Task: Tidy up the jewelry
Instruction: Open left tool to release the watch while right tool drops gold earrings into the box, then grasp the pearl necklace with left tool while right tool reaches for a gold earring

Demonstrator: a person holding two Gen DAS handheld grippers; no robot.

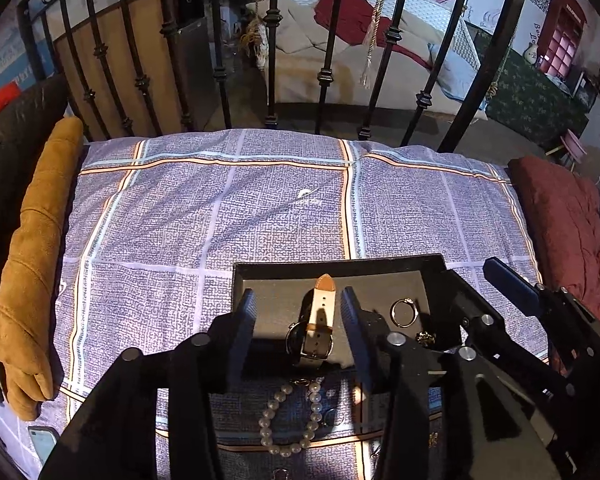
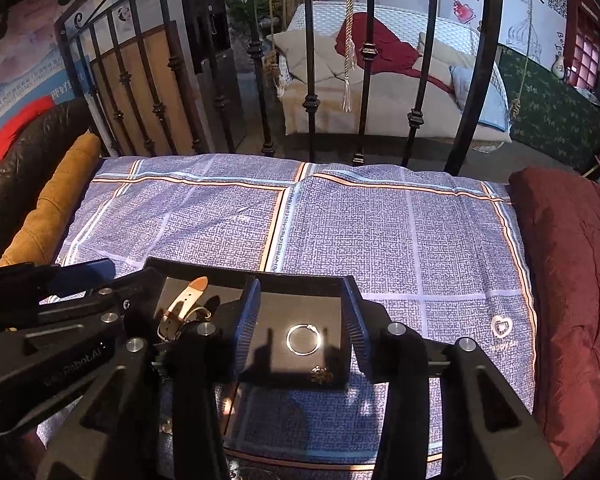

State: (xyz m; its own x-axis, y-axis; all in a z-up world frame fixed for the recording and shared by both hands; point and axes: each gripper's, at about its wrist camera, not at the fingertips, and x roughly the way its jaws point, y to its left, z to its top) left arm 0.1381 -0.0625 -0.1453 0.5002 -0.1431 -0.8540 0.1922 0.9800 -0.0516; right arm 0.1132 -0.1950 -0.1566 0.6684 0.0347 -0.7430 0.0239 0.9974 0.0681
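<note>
L tongs [image 1: 298, 312] spread, nothing held; watch [image 1: 314, 326] lies in black tray [image 1: 340, 266] right betw. its fingers, pearl bracelet [image 1: 290, 420] on bedspread [image 1: 220, 208] below them. R tongs [image 2: 302, 314] spread too, ring [image 2: 304, 339] in tray betw. fingers, small gold piece [image 2: 321, 374] just nearer.

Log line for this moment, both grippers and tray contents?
left gripper: open over watch | right gripper: open over ring | tray: watch, ring | pearl bracelet: outside tray

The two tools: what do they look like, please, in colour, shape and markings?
Both the left tool and the right tool have black angular frames with round silver bolt heads. Their fingers are flat plates with dark blue ribbed pads. Pale lettering, seemingly "RobotAI", marks the left tool's body in the right wrist view. No cables or sleeves show.
</note>
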